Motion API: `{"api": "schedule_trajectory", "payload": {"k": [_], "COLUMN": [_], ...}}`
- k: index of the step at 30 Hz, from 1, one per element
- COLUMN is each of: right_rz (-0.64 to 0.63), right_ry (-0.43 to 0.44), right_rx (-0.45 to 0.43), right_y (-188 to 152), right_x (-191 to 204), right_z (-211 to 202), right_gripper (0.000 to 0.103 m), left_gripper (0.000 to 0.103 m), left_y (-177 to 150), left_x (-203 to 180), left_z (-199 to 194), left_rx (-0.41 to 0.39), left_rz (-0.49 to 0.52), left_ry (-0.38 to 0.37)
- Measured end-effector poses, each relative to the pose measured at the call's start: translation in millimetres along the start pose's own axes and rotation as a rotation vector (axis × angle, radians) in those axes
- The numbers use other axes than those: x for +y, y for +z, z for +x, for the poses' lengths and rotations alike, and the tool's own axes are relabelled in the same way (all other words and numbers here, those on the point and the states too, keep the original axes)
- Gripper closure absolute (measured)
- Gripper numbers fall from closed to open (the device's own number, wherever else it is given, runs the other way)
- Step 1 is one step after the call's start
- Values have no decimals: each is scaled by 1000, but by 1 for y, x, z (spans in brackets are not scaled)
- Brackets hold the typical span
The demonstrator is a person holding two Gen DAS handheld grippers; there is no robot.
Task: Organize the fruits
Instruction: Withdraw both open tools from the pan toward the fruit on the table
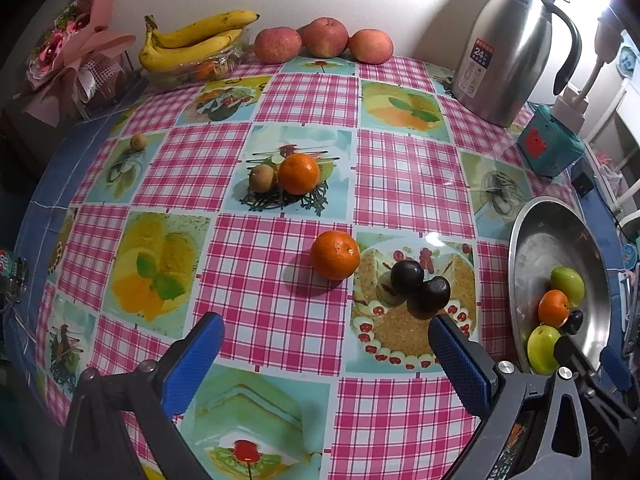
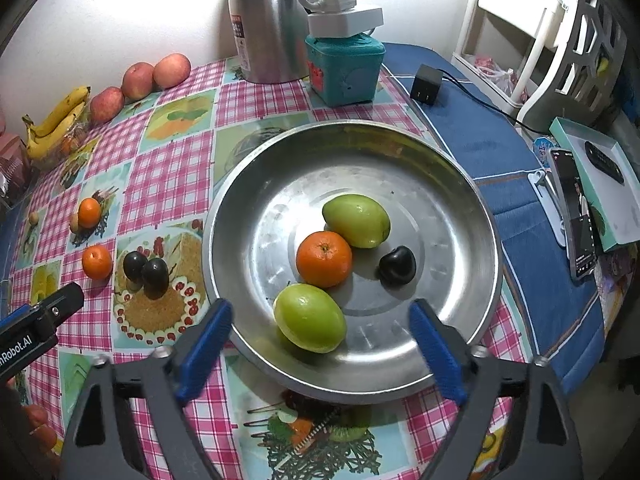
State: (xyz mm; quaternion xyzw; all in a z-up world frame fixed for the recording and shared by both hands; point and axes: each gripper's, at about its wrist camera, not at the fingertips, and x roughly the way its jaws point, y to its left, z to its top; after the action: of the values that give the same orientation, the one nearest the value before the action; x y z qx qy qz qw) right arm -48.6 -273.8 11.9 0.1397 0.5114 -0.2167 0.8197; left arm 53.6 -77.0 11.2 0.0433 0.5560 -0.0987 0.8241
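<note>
On the counter, spread with a glossy pink-checked cloth printed with fruit pictures, a round, shallow steel bowl sits at the right. Its scuffed, shiny floor carries two smooth oval green fruits, a dimpled orange mandarin touching both, and one small dark glossy plum lying apart to the right. The right gripper hovers over the bowl's near rim, its blue ribbed jaws released and spread wide, nothing pressed between them. The left gripper hangs above the cloth with jaws likewise wide and empty. Just beyond it lie a loose mandarin and two dark round plums touching each other. Farther off, another mandarin rests against a small brown fruit. Along the far wall sit bananas, three reddish apples and a brushed-steel jug.
</note>
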Motion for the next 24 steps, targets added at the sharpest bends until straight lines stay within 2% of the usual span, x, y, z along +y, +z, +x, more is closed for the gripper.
{"api": "schedule_trajectory", "payload": {"k": [6, 11, 16, 20, 24], "right_rz": [47, 56, 14, -10, -27], "right_ry": [48, 43, 32, 53, 76], "right_rx": [-46, -53, -54, -55, -52], "right_y": [1, 3, 3, 4, 5], "right_x": [-3, -1, 7, 17, 26], "right_z": [-3, -1, 1, 4, 6], "right_gripper": [8, 8, 8, 8, 8], "left_gripper": [0, 0, 0, 0, 0], "left_y": [5, 11, 17, 26, 35], "left_x": [2, 6, 11, 19, 38], "left_z": [-2, 0, 2, 0, 3], "left_rx": [-24, -24, -22, -42, -46], "left_rz": [-6, -16, -13, 9, -27], "left_ry": [-17, -34, -49, -32, -35]}}
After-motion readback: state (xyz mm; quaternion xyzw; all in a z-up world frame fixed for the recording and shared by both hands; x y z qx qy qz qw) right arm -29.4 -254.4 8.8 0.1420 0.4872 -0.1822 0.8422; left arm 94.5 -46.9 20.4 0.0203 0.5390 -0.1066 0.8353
